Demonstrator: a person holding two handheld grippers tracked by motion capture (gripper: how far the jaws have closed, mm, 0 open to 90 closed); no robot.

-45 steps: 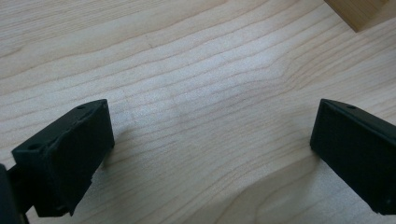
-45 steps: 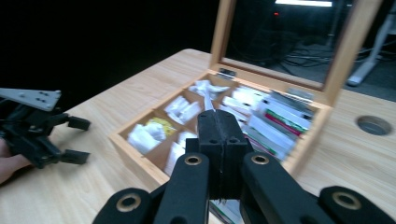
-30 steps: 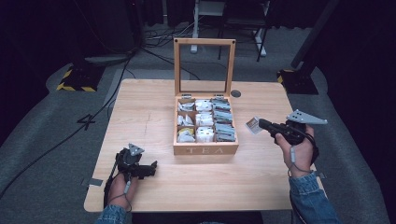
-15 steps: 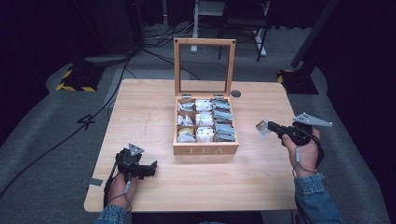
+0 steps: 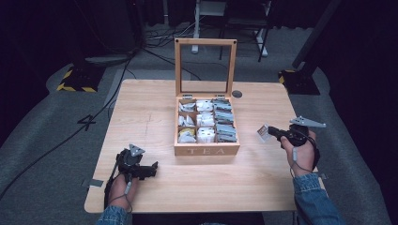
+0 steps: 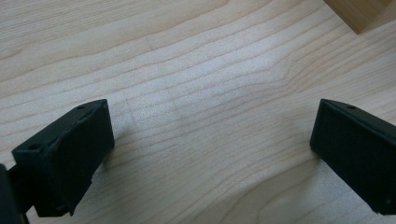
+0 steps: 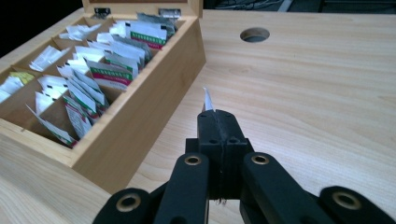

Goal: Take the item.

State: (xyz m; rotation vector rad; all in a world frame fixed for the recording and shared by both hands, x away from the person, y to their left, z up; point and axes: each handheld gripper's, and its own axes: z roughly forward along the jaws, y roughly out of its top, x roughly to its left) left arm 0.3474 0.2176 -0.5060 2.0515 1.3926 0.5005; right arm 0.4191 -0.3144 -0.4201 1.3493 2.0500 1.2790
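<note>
Here, nearest the person, the left tool [image 5: 151,169] rests low on the tabletop [image 5: 150,117] at about 7 o'clock from the tea box [image 5: 206,149], its jaws spread wide with nothing but bare wood grain between them in the left gripper view. A corner of the box shows at 1 o'clock in that view, well apart from the jaws.

At 3 o'clock from the box, the right tool [image 5: 268,131] has its jaws pressed together on a tea bag packet [image 5: 263,132]. In the right gripper view the packet [image 7: 208,100] shows as a thin white edge standing up from the closed jaw tips, its long axis running on away from the tool, its tip pointing toward 12 o'clock. The packet is held above the wood, near the box's right wall but not touching it; nothing lies between them.

The box stands open, its glass-paned lid [image 5: 204,65] upright at the far side, and its compartments are packed with upright packets [image 7: 112,60]. Farther off, at 12 o'clock in the right gripper view, a round cable hole [image 7: 254,34] pierces the tabletop.
</note>
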